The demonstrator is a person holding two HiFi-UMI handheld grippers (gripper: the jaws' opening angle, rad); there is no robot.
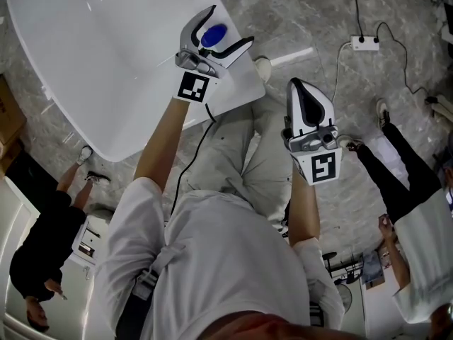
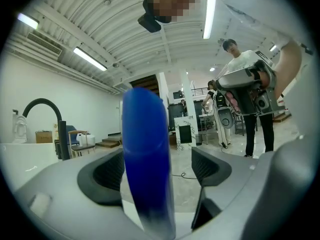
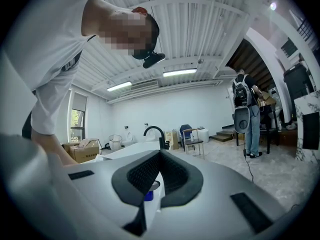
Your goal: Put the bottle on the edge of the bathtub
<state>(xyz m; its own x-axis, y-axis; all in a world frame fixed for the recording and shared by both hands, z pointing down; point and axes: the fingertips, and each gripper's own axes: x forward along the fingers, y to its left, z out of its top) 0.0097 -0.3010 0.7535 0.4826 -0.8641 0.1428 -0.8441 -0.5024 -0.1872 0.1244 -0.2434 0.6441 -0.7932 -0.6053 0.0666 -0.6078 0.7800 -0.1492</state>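
Observation:
A blue bottle [image 1: 213, 35] stands upright on the corner edge of the white bathtub [image 1: 106, 55]. My left gripper [image 1: 231, 24] is around it with the jaws spread wide. In the left gripper view the bottle [image 2: 146, 159] rises between the dark pads [image 2: 210, 166], and the right pad stands apart from it. My right gripper [image 1: 297, 85] hangs over the floor to the right of the tub, jaws together with nothing in them. Below its closed jaws, the right gripper view shows a bit of the blue bottle [image 3: 148, 195].
A black faucet [image 2: 50, 119] stands at the tub's far side. On the marble floor lie a power strip [image 1: 365, 43] and cables. One person [image 1: 42, 253] stands at the left, another [image 1: 417, 211] at the right. Cardboard boxes [image 1: 8, 119] sit at the left edge.

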